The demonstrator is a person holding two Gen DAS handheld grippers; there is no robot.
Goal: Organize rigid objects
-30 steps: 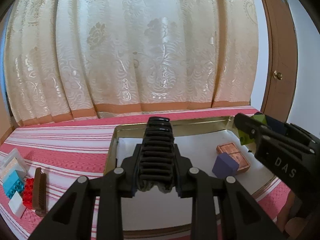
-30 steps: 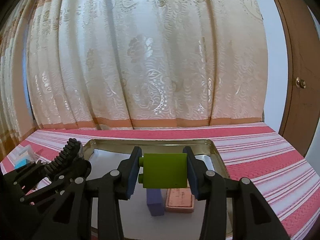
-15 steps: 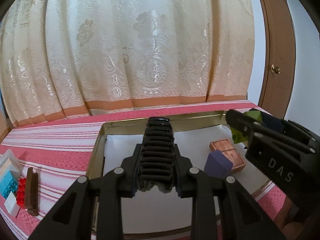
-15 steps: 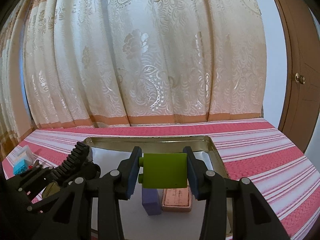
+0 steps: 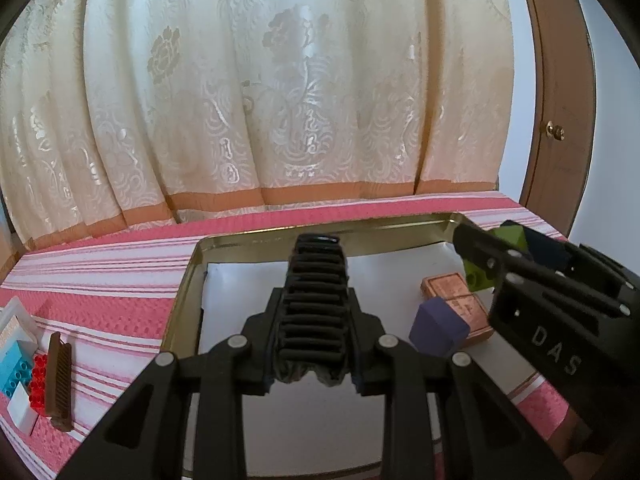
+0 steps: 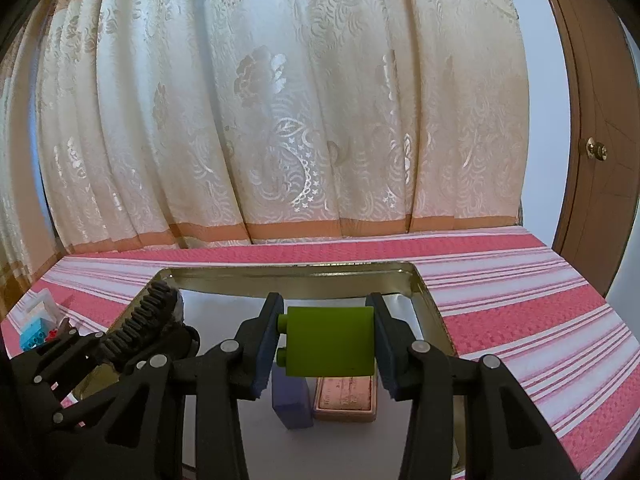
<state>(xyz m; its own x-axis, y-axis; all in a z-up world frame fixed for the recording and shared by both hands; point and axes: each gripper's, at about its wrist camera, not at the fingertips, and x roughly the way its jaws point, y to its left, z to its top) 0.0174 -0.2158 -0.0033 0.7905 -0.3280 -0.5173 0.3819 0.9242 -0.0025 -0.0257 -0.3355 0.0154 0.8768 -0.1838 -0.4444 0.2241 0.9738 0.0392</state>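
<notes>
Far left on the pink striped cloth point(image 5: 100, 300): a cluster of loose pieces, with a blue studded brick point(image 5: 14, 364), a red studded piece point(image 5: 37, 380), a white block point(image 5: 22, 410) and a brown ribbed bar point(image 5: 60, 384) lying close together, well apart from the tray. Next, the left gripper point(image 5: 314, 308), tilted downward over the left part of the metal tray point(image 5: 188, 280), fingers clamped on a black ribbed comb-like piece point(image 5: 316, 280) standing up between them. In the tray, on its white liner: a purple block point(image 5: 438, 326) touching a copper-coloured flat box point(image 5: 456, 292), both lying flat right of centre. Rightmost, the right gripper point(image 6: 328, 340), also angled downward above those two, pads pressed on both sides of a lime-green studded brick point(image 6: 332, 340), studs facing its left finger, held clear of the liner. Behind everything, a cream patterned curtain point(image 6: 280, 100); at the right edge, a wooden door point(image 6: 600, 140).
</notes>
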